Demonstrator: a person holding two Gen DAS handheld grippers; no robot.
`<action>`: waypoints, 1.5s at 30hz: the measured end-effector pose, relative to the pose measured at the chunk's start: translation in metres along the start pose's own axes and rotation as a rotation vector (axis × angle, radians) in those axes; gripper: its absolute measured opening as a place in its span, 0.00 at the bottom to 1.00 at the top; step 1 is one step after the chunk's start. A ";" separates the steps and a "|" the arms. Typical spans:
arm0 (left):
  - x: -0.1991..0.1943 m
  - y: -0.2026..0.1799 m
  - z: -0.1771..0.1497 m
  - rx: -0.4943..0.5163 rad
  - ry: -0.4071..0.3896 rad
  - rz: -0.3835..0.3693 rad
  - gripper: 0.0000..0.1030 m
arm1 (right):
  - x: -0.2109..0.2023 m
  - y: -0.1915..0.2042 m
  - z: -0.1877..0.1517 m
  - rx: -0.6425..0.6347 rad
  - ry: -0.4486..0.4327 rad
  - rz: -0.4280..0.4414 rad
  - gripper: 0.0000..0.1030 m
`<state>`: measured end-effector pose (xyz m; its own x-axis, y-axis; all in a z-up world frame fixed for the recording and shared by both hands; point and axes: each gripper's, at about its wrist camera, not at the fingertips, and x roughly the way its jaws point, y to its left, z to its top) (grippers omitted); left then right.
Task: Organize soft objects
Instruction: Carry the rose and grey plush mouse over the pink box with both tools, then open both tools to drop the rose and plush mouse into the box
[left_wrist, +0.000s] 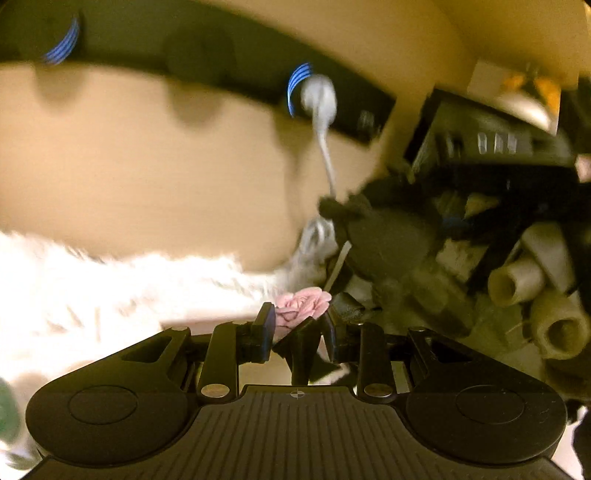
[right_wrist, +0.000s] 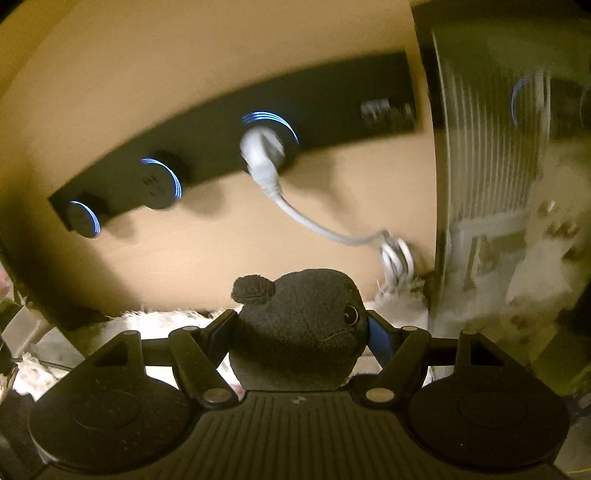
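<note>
A pink fabric rose (left_wrist: 303, 305) is clamped between the jaws of the left gripper (left_wrist: 298, 325), above a white furry surface (left_wrist: 110, 291). A black plush toy (right_wrist: 301, 328) is gripped by the right gripper (right_wrist: 299, 334), in front of a black socket strip (right_wrist: 229, 147) on the wall.

The black plush (right_wrist: 299, 332) looks matt and fuzzy; the pink rose (left_wrist: 301, 304) is soft cloth; the rug (left_wrist: 110, 295) is shaggy white.

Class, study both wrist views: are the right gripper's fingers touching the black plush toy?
Touching. The right wrist view shows the right gripper with a finger pressed against each side of the black plush toy's head, no gap visible.
</note>
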<state>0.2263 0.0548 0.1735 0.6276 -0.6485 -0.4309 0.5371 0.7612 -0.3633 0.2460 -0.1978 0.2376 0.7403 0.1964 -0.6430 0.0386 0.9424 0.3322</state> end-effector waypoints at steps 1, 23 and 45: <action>0.011 -0.001 -0.006 -0.005 0.013 -0.004 0.30 | 0.009 -0.002 -0.002 0.005 0.012 -0.006 0.72; 0.084 0.022 -0.074 0.032 0.194 0.090 0.31 | 0.172 -0.016 -0.078 0.108 0.324 0.030 0.62; 0.049 0.036 -0.079 -0.029 0.147 0.018 0.32 | 0.097 0.002 -0.025 0.027 0.066 -0.070 0.81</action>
<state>0.2317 0.0507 0.0748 0.5462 -0.6288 -0.5534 0.5085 0.7739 -0.3774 0.3016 -0.1704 0.1586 0.6897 0.1489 -0.7086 0.1072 0.9469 0.3032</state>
